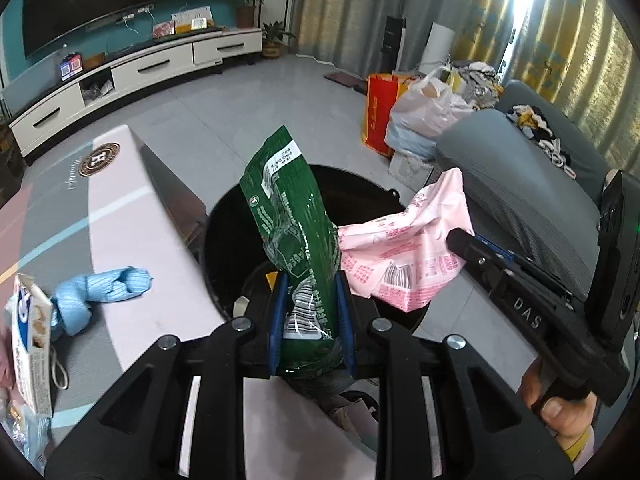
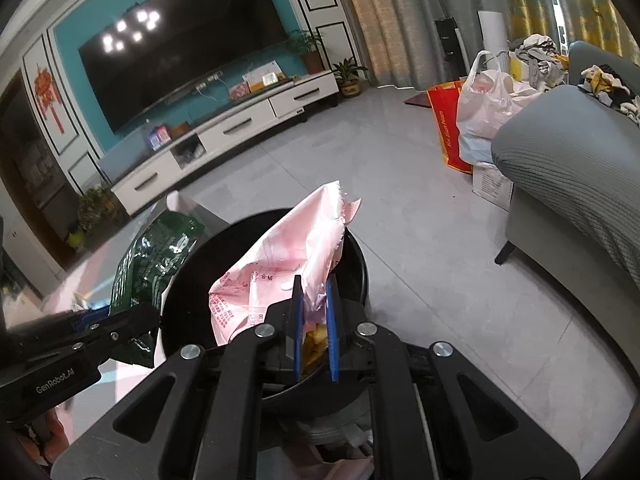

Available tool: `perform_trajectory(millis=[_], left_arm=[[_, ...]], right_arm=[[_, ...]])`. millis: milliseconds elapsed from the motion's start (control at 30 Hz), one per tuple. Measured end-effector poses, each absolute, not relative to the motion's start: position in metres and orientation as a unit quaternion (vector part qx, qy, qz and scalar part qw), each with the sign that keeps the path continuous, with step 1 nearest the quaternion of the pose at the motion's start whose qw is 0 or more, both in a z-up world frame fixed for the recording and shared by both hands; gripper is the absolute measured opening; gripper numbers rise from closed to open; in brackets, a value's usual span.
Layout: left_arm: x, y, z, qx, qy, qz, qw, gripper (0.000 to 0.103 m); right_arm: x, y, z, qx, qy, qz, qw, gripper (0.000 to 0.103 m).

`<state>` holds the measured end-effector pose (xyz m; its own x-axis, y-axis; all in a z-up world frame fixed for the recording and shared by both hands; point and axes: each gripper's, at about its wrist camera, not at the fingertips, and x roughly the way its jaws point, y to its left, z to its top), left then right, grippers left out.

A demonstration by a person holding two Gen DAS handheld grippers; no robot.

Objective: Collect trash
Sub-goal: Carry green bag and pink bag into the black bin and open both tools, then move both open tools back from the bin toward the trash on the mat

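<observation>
My left gripper point(image 1: 310, 280) is shut on a green snack wrapper point(image 1: 292, 216) and holds it upright over the round black trash bin point(image 1: 218, 224). My right gripper point(image 2: 314, 284) is shut on a pink wrapper point(image 2: 280, 264), also above the bin point(image 2: 358, 264). The pink wrapper shows in the left wrist view point(image 1: 400, 248), with the right gripper point(image 1: 472, 246) coming in from the right. The green wrapper point(image 2: 152, 256) and the left gripper point(image 2: 132, 320) show at the left of the right wrist view. Something yellow lies inside the bin.
A low table point(image 1: 132, 216) left of the bin holds a crumpled blue wrapper point(image 1: 96, 292) and a white box point(image 1: 32, 336). A grey sofa point(image 2: 560, 184) stands right of the bin. Bags point(image 2: 480, 108) stand on the tiled floor; a TV cabinet point(image 2: 240, 128) lines the far wall.
</observation>
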<state>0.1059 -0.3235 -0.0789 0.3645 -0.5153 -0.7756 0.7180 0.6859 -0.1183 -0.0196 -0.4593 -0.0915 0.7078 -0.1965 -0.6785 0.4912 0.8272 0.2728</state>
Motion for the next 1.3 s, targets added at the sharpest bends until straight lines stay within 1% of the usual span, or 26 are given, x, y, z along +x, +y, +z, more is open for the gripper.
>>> perform_trajectory(millis=[267, 433, 467, 500, 600, 633, 667, 700, 767, 833, 900, 933, 1000, 1033, 1100, 1200, 1233, 1300], left_arm=[[0.108, -0.338, -0.094, 0.144, 0.425, -0.371, 0.813, 0.028], [0.107, -0.339, -0.094, 0.146, 0.423, -0.369, 0.815, 0.035], [0.107, -0.339, -0.093, 0.146, 0.421, -0.368, 0.816, 0.035], [0.107, -0.338, -0.092, 0.145, 0.42, -0.367, 0.817, 0.038], [0.106, -0.335, -0.09, 0.142, 0.416, -0.364, 0.821, 0.05], [0.105, -0.334, -0.09, 0.142, 0.415, -0.364, 0.821, 0.055], [0.104, -0.332, -0.089, 0.14, 0.414, -0.364, 0.822, 0.058], [0.104, -0.33, -0.088, 0.138, 0.413, -0.363, 0.824, 0.063], [0.102, -0.325, -0.085, 0.135, 0.411, -0.361, 0.826, 0.066], [0.1, -0.318, -0.081, 0.134, 0.408, -0.353, 0.831, 0.075], [0.097, -0.31, -0.078, 0.136, 0.405, -0.342, 0.837, 0.079], [0.094, -0.304, -0.075, 0.137, 0.403, -0.332, 0.842, 0.084], [0.092, -0.293, -0.07, 0.135, 0.403, -0.318, 0.848, 0.091], [0.09, -0.285, -0.068, 0.131, 0.406, -0.313, 0.848, 0.091], [0.085, -0.268, -0.064, 0.122, 0.414, -0.297, 0.852, 0.094], [0.077, -0.244, -0.056, 0.117, 0.417, -0.278, 0.857, 0.096], [0.074, -0.238, -0.054, 0.115, 0.418, -0.273, 0.859, 0.099], [0.065, -0.222, -0.049, 0.11, 0.418, -0.263, 0.863, 0.1]], right_arm=[[-0.002, -0.455, -0.105, 0.208, 0.357, -0.179, 0.893, 0.011], [0.007, -0.455, -0.109, 0.208, 0.365, -0.169, 0.892, 0.013], [0.008, -0.454, -0.108, 0.21, 0.365, -0.168, 0.892, 0.016], [0.009, -0.454, -0.109, 0.213, 0.365, -0.166, 0.891, 0.023], [0.008, -0.456, -0.108, 0.227, 0.36, -0.164, 0.89, 0.036], [0.007, -0.456, -0.107, 0.229, 0.358, -0.164, 0.89, 0.038], [0.006, -0.456, -0.107, 0.231, 0.356, -0.165, 0.89, 0.042], [0.004, -0.456, -0.105, 0.234, 0.354, -0.164, 0.89, 0.043], [0.002, -0.454, -0.103, 0.239, 0.352, -0.162, 0.89, 0.045], [-0.001, -0.453, -0.1, 0.242, 0.35, -0.159, 0.891, 0.046], [-0.005, -0.449, -0.097, 0.245, 0.351, -0.154, 0.891, 0.051], [-0.007, -0.447, -0.095, 0.246, 0.351, -0.149, 0.891, 0.052], [-0.012, -0.441, -0.09, 0.249, 0.353, -0.142, 0.891, 0.057], [-0.014, -0.438, -0.088, 0.251, 0.355, -0.138, 0.89, 0.059], [-0.016, -0.431, -0.085, 0.253, 0.358, -0.132, 0.889, 0.068], [-0.021, -0.417, -0.078, 0.249, 0.367, -0.12, 0.888, 0.075], [-0.022, -0.411, -0.075, 0.246, 0.37, -0.115, 0.888, 0.075], [-0.023, -0.4, -0.07, 0.24, 0.377, -0.106, 0.888, 0.078]])
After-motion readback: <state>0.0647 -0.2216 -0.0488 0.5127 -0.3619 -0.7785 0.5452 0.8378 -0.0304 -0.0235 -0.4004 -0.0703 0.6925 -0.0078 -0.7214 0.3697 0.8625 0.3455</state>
